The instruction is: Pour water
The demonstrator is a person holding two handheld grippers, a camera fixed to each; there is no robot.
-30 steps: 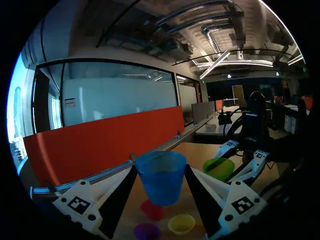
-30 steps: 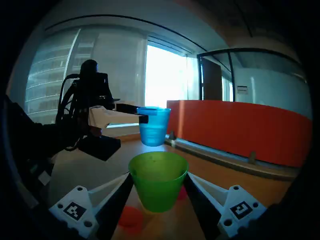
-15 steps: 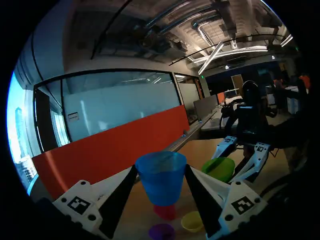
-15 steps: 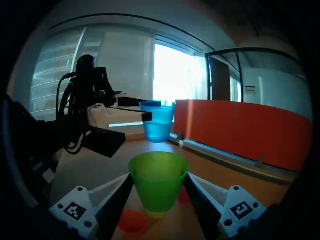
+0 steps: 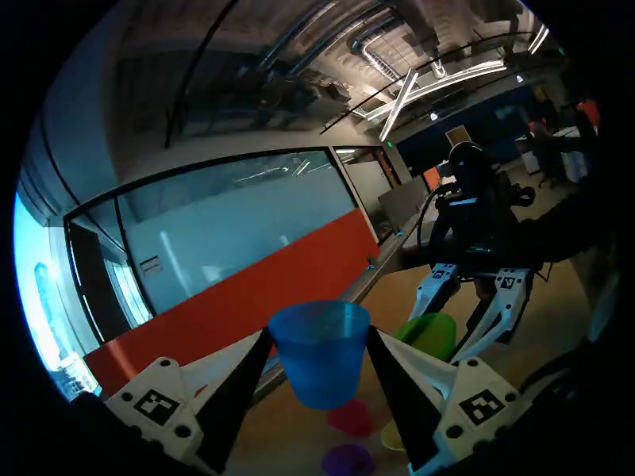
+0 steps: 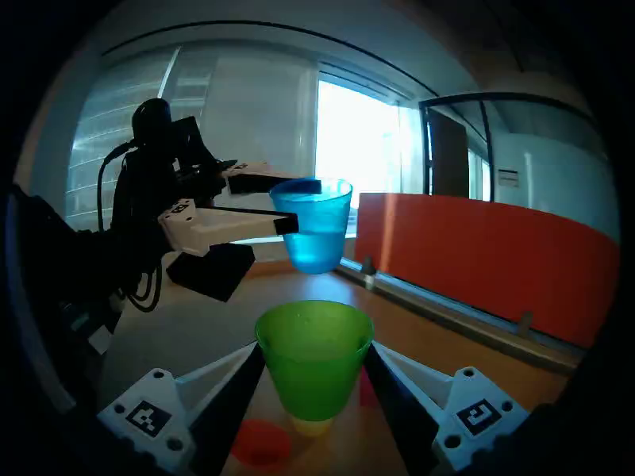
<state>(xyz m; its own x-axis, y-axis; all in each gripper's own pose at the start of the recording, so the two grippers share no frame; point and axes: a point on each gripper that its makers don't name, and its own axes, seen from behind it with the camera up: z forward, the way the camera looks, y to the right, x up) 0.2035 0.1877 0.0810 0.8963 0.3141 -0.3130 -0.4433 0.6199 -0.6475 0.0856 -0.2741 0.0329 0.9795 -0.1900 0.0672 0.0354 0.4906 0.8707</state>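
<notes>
My left gripper (image 5: 319, 357) is shut on a blue translucent cup (image 5: 319, 362), held up in the air and tilted. In the right gripper view the same blue cup (image 6: 312, 224) hangs above and just behind the green cup, leaning toward it, with water visible inside. My right gripper (image 6: 315, 369) is shut on a green cup (image 6: 315, 367), held upright above the wooden table (image 6: 182, 333). From the left gripper view the green cup (image 5: 429, 333) sits lower right between the other gripper's white fingers (image 5: 498, 311).
Small coloured cups rest on the table below: red (image 6: 259, 441), yellow (image 6: 311, 426), pink (image 5: 351, 416), purple (image 5: 348, 460). An orange partition (image 6: 492, 262) runs along the table's far edge. A person's dark sleeve (image 6: 55, 278) holds the left gripper.
The left gripper has risen and tilted the blue cup further toward the green cup. The green cup has stayed nearly still in the right gripper.
</notes>
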